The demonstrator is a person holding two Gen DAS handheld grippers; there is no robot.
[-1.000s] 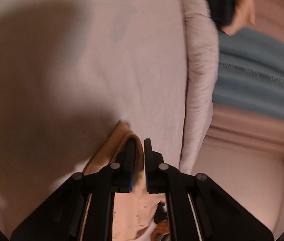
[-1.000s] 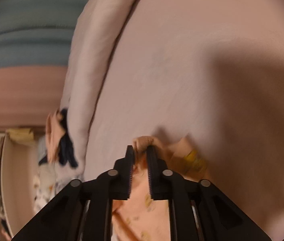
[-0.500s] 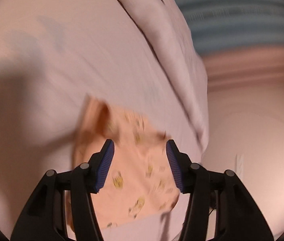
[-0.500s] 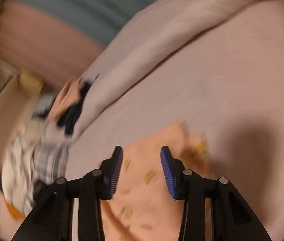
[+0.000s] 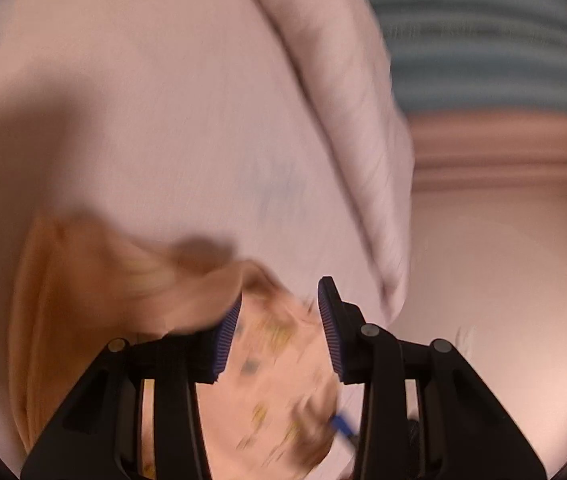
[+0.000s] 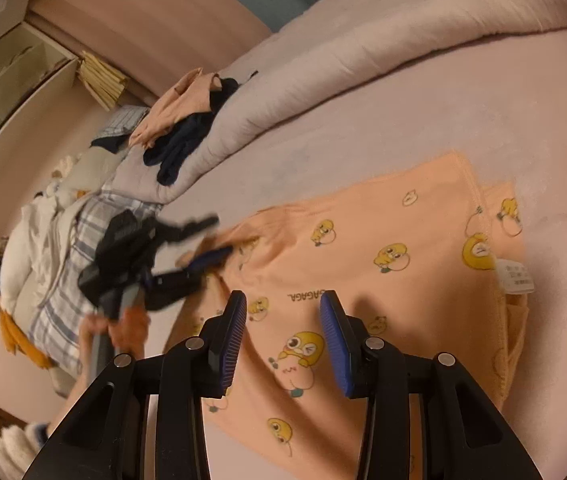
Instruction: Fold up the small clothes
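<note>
The peach shirt point(image 6: 383, 264) lies flat on the bed point(image 6: 423, 112), the right tongs point(image 6: 283, 340) hovering over its near part with jaws apart and empty, while the left tongs point(image 5: 279, 328) at its left edge are closing, cloth between the pads but not pinched

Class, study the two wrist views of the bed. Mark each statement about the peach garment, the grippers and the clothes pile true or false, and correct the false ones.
1. The peach garment lies on the bed sheet. True.
2. The right gripper clamps the garment. False: its jaws stand apart above it.
3. The garment carries yellow cartoon prints. True.
4. The pile of clothes sits on the peach garment. False: it lies apart, on the rolled duvet.
5. The left gripper is empty. True; its jaws are closing.
</note>
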